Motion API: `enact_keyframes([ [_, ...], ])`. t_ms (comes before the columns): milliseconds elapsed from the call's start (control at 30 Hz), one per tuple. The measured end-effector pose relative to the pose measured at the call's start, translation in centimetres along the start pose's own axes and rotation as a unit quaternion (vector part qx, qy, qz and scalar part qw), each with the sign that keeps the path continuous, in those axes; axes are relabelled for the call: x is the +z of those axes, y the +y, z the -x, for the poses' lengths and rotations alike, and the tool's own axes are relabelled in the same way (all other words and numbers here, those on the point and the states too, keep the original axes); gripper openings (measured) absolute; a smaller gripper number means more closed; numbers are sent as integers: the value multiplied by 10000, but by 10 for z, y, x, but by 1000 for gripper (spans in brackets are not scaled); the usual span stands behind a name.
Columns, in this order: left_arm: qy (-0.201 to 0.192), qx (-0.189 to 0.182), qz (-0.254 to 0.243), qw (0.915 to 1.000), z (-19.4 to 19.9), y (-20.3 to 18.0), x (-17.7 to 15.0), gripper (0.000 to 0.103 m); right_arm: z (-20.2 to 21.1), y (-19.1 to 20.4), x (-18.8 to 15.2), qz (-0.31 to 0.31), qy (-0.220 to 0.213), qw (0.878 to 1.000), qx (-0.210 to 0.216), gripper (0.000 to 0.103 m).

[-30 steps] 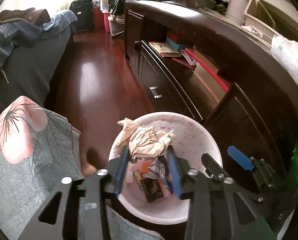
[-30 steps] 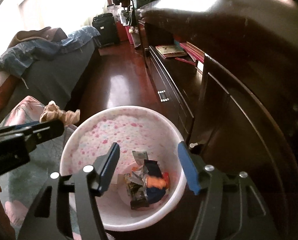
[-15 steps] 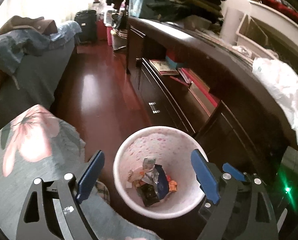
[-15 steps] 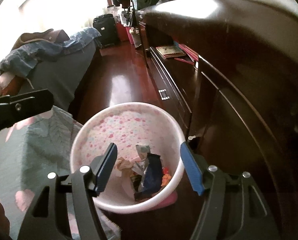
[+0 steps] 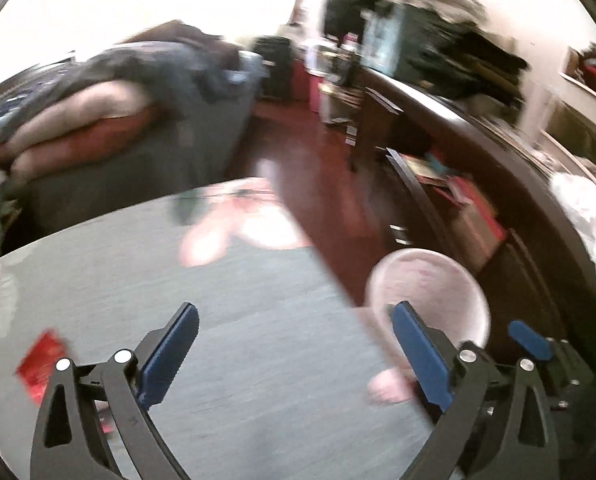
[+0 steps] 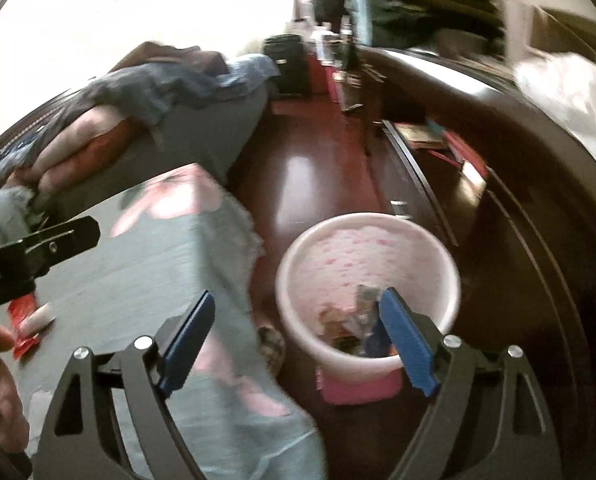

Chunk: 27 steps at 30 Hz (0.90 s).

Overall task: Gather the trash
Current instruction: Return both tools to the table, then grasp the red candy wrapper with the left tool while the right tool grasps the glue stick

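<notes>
Trash sits mostly in the pink bin (image 6: 368, 276) on the floor beside the cloth-draped counter (image 5: 238, 320), where a red wrapper (image 5: 42, 360) waits, so the left claw (image 5: 294, 354) and right claw (image 6: 298, 342) are spreading, both empty.

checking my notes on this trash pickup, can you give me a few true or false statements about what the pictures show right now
1. The pink bin stands on the dark wood floor. True.
2. The bin is empty. False: wrappers and scraps lie at its bottom.
3. The left gripper holds a crumpled tissue. False: its jaws are opening and nothing is between them.
4. A red wrapper lies on the grey flowered cloth. True.
5. The right gripper is clamped on the bin's rim. False: its jaws are opening above the bin and grip nothing.
</notes>
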<state>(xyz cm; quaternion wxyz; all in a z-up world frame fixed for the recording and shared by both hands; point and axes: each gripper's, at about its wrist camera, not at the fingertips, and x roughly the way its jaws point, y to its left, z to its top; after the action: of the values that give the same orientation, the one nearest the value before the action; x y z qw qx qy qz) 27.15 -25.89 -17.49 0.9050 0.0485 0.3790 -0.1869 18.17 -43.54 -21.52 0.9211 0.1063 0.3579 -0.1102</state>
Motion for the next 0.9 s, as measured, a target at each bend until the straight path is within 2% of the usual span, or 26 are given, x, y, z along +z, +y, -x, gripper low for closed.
enact_keyframes([
  [33,-37,117,56,9999,4,8,-2,99,2,11,-1,100,7,9999,77,87],
  [167,-193,1047,464,9932,22,67,-18,99,7,57,-6,524,61,9978,395,87],
  [300,44,1668,1023,9807,20,122,-34,99,9,99,-10,891,98,9939,647,87],
  [500,521,1686,1958,9646,5,173,-59,99,2,152,-13,1408,177,9861,865,88],
  [733,835,1350,2581,9530,-25,201,-72,99,-2,181,-14,1696,217,9805,974,88],
  [800,703,1449,2579,9527,-25,203,-69,99,-3,184,-14,1701,219,9803,984,88],
  [833,708,1474,2612,9513,-27,204,-69,97,-4,186,-14,1702,237,9802,983,88],
  [900,646,1548,2627,9502,-25,206,-68,86,-8,190,-13,1709,276,9800,987,88],
])
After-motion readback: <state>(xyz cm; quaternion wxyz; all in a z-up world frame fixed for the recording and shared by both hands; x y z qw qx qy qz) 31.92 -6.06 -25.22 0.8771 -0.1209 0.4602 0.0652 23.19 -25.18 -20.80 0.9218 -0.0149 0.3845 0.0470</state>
